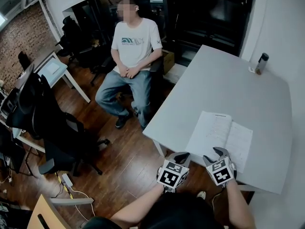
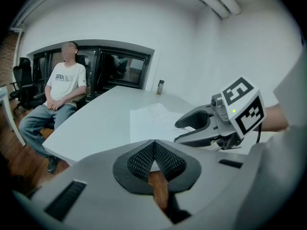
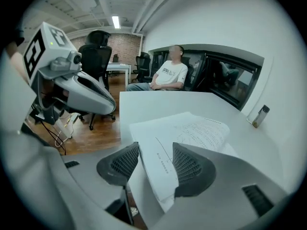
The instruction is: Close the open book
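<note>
Right gripper [image 3: 156, 146], jaws apart, straddles the near edge of the open book [image 3: 196, 128].

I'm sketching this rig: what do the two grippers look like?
Both the left gripper and right gripper have light grey curved shells, black mesh-textured pads, and a white cube with black square markers and a small green light.

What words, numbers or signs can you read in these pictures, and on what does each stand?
No text can be quoted.
Open book: print on its pages, too small to read.
Seated person's T-shirt: chest logo, too blurred to read.
Marker cubes: black-and-white squares only, no words.
</note>
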Tool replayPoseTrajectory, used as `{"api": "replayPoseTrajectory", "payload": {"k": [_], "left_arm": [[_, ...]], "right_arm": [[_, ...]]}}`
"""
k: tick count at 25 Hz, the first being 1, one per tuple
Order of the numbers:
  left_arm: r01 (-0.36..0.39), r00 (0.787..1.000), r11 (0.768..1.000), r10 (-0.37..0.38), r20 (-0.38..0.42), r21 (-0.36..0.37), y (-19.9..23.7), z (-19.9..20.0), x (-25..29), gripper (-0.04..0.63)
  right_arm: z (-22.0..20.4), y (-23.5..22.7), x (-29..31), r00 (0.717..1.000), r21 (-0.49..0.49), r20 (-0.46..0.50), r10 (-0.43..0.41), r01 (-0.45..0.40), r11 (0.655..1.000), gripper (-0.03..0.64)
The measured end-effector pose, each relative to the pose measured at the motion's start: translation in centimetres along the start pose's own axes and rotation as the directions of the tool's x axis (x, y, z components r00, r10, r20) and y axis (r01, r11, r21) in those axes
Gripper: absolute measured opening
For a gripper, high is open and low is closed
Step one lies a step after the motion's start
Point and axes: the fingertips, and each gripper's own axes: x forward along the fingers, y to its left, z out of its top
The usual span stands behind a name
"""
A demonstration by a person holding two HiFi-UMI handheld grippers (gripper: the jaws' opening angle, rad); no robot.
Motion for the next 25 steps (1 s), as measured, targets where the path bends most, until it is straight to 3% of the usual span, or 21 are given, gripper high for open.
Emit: {"api": "replayPoseTrajectory", "payload": {"k": [12, 25], "left_arm": [[0.027, 0.999, 1.0, -0.026, -0.029, 0.015, -2.6, 0.1, 2.8, 0.005], [0.076, 0.997, 0.997, -0.075, -0.027, 0.025, -6.3, 1.6, 6.2, 0.005]], "right_arm": [[-1.8, -2.6, -3.4, 0.998, 0.223, 0.063, 0.015, -0.029, 0.974, 0.212], [-7.9, -8.0, -7.9, 0.992, 0.429, 0.054, -0.113, 0.08, 0.9, 0.186]]}}
